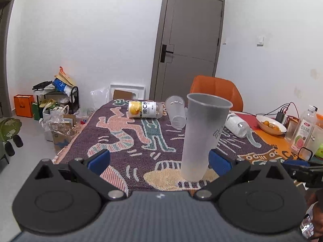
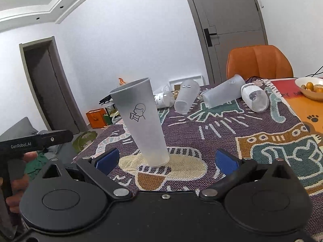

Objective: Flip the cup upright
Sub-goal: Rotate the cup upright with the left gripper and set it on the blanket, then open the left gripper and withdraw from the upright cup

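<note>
The frosted cup (image 2: 141,121) stands upright, mouth up, on the patterned woven cloth (image 2: 232,141) at the near end of the table, its narrow base on a cream patch of the weave. The right gripper (image 2: 166,160) has its jaws spread wide and holds nothing; the cup sits between the blue pads but left of centre, clear of both. The left gripper (image 1: 159,161) is likewise wide open and empty, and in its view the cup (image 1: 203,135) stands close against the right-hand pad (image 1: 219,161); whether they touch cannot be told. That closeness is the main hazard as I judge it: the cup is tall, light and narrow-footed on soft fabric, so a sideways drift or a twist of either gripper while backing off could clip the wall and tip it. The two tools are also near each other, so they could knock together. Farther off, two more frosted cups (image 2: 186,96) (image 2: 222,93) lie on their sides, alongside a toppled orange-label bottle (image 1: 142,109) and a clear bottle (image 2: 255,96); reaching over the standing cup toward them risks sweeping it down, and a lying cup may roll if nudged.
</note>
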The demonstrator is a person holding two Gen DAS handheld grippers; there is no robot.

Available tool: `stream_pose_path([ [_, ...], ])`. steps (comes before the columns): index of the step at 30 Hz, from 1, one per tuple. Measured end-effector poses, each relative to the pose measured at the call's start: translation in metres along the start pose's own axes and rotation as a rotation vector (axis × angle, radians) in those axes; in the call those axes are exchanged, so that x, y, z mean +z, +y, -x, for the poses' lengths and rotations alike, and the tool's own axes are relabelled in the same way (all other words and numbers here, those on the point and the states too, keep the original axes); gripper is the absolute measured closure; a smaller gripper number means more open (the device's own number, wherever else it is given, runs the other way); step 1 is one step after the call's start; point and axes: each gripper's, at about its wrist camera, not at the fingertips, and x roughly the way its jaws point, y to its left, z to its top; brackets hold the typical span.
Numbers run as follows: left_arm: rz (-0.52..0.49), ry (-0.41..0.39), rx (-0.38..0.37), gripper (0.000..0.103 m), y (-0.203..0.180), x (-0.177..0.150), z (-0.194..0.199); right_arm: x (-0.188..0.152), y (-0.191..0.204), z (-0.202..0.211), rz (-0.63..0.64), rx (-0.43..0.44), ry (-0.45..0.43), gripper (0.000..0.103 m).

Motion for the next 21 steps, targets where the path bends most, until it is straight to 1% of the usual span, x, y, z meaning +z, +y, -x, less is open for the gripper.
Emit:
stream_pose_path([
  [4,-0.004,0.018,0.005,0.0,-0.0003,-0.0029,0.0006,0.0003,-0.0012,0.0004,-0.006,0.0,0.021,0.0],
  [9,-0.029,0.035,0.001,0.0,-0.0028,-0.0055,0.0009,-0.0013,0.0037,-0.0017,0.014,0.012,0.042,0.0],
  [13,-0.025,0.049,-0.008,0.0,-0.0018,-0.0072,-0.0007,-0.0034,0.0078,-0.0057,0.034,0.022,0.057,0.0],
  [21,-0.027,0.054,-0.005,0.0,-0.0022,-0.0084,-0.0014,-0.0045,0.0063,-0.0057,0.022,0.019,0.058,0.0],
])
